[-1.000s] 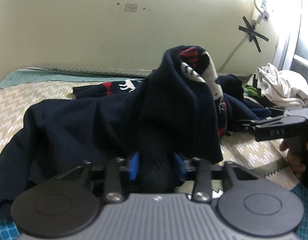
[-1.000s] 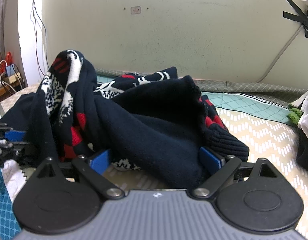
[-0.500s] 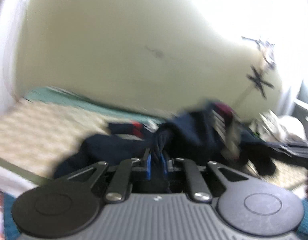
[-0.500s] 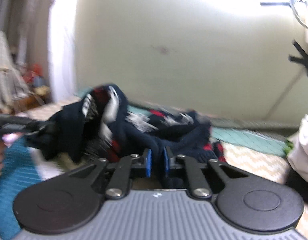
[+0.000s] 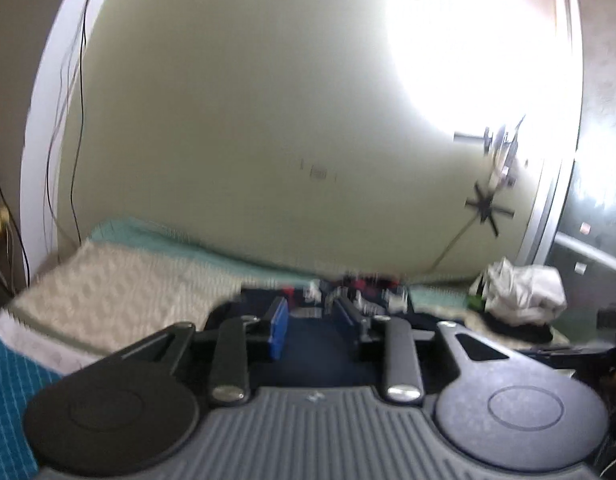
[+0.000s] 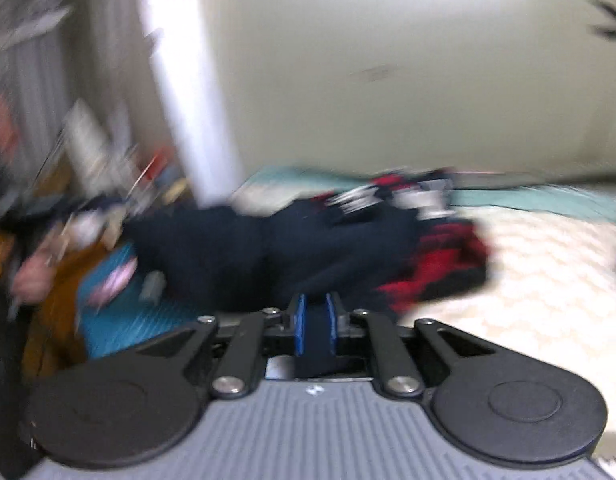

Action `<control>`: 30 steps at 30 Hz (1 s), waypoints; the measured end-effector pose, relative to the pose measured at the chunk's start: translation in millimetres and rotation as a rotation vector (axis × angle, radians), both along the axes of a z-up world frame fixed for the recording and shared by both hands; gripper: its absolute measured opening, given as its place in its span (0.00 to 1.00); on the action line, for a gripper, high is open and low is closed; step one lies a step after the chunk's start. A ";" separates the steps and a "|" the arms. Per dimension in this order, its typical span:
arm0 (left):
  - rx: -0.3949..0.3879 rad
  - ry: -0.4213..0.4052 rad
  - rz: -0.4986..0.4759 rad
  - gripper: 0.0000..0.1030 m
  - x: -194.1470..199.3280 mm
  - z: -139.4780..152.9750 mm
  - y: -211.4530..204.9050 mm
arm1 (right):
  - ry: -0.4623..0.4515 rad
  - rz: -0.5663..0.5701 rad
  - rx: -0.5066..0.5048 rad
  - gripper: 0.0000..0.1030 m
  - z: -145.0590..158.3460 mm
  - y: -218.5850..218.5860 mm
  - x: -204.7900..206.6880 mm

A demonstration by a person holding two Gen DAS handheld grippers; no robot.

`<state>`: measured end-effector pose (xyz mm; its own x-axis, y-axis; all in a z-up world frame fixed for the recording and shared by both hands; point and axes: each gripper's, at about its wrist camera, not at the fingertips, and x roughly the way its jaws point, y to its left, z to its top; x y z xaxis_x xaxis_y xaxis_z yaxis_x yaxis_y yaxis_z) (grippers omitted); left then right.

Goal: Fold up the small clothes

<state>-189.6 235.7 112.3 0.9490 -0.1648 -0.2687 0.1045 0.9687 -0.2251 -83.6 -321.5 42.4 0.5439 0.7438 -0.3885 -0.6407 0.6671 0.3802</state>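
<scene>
Pale wall behind a bed (image 5: 120, 292), dark sweater (image 6: 276, 248) lying on it, right gripper (image 6: 314, 322) pinching its near edge, left gripper (image 5: 312, 320) spread wide – sweater under it.

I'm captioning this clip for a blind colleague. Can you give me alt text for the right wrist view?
The right hand-held gripper is shut on a fold of the navy sweater, which spreads across the patterned bed cover showing red and white knit. The frame is motion-blurred, with a pale wall behind.
</scene>
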 end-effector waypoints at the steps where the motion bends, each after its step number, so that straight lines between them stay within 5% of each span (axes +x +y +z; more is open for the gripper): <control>1: 0.007 -0.012 0.006 0.32 2.5 7.7 -3.5 | 0.025 -0.066 0.027 0.58 -2.4 -9.0 8.3; 2: 0.030 -0.011 0.006 0.34 8.1 15.0 -12.3 | 0.044 -0.126 0.062 0.86 -5.7 -18.4 12.5; 8: 0.344 0.076 -0.245 0.51 88.8 16.8 -130.5 | 0.086 -0.182 0.097 0.84 -19.0 -35.6 23.5; 10: 0.434 0.132 -0.352 0.52 122.7 9.4 -172.5 | 0.101 -0.170 0.092 0.71 -21.2 -38.2 26.1; 16: 0.497 0.388 -0.454 0.53 239.2 -12.7 -264.3 | 0.108 -0.190 0.105 0.66 -28.6 -50.9 37.2; 18: 0.523 0.467 -0.475 0.48 264.3 -34.3 -276.6 | 0.104 -0.188 0.098 0.66 -27.3 -52.3 42.0; 19: 0.540 0.506 -0.460 0.22 273.9 -45.8 -279.3 | 0.101 -0.184 0.091 0.66 -26.4 -52.2 45.2; 20: 0.541 0.549 -0.440 0.10 281.7 -54.8 -277.7 | 0.096 -0.177 0.080 0.66 -24.6 -50.4 48.3; 23: 0.375 0.541 -0.441 0.08 283.3 -45.4 -244.1 | 0.068 -0.143 0.024 0.63 -19.0 -39.8 59.4; 30: 0.157 0.299 -0.194 0.07 204.4 29.2 -126.1 | 0.032 -0.056 -0.042 0.60 -11.8 1.9 84.2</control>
